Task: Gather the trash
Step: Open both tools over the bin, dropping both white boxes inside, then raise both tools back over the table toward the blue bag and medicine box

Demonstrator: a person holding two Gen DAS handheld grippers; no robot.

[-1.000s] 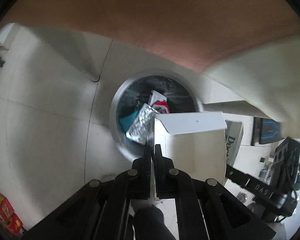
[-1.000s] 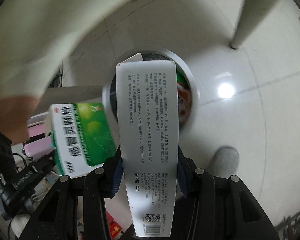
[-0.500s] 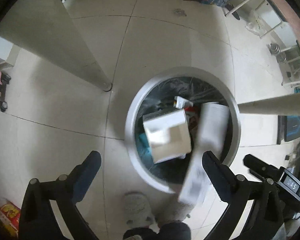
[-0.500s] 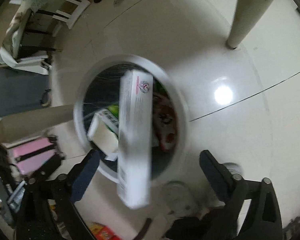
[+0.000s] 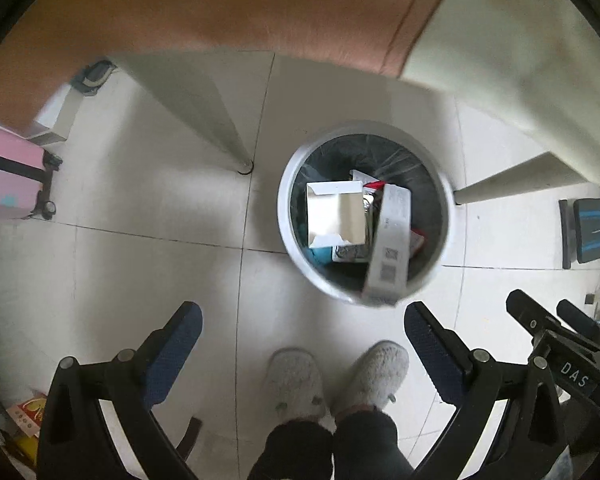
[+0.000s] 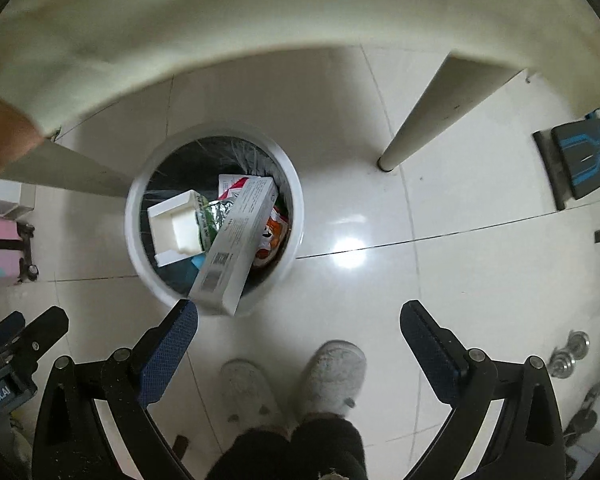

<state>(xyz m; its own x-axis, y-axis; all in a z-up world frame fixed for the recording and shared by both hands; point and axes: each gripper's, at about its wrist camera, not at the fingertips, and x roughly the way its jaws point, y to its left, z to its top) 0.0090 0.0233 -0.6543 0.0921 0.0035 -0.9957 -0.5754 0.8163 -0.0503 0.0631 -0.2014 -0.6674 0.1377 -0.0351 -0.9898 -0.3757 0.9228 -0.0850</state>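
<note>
A round white trash bin (image 5: 296, 168) (image 6: 296, 200) with a dark liner stands on the tiled floor below me. Inside it lies an open white box (image 5: 336, 216) (image 6: 176, 226) on top of foil and wrappers. A long white carton (image 5: 390, 244) (image 6: 236, 240) leans over the bin's near rim, barcode end up. My left gripper (image 5: 303, 334) hangs high above the floor, open and empty, near side of the bin. My right gripper (image 6: 299, 330) is open and empty too, with its left finger (image 6: 168, 352) just below the carton's end.
A person's two grey slippers (image 5: 332, 376) (image 6: 292, 380) stand on the tiles under the grippers. A cream table's edge (image 6: 220, 40) and legs (image 5: 220, 128) (image 6: 416, 120) flank the bin. A pink cart (image 5: 8, 168) sits left, a dark blue-marked object (image 6: 576, 156) right.
Both grippers went from shut to wide open, letting go of the white box and the long carton, which dropped into the bin. Both grippers have risen, so the bin looks smaller.
</note>
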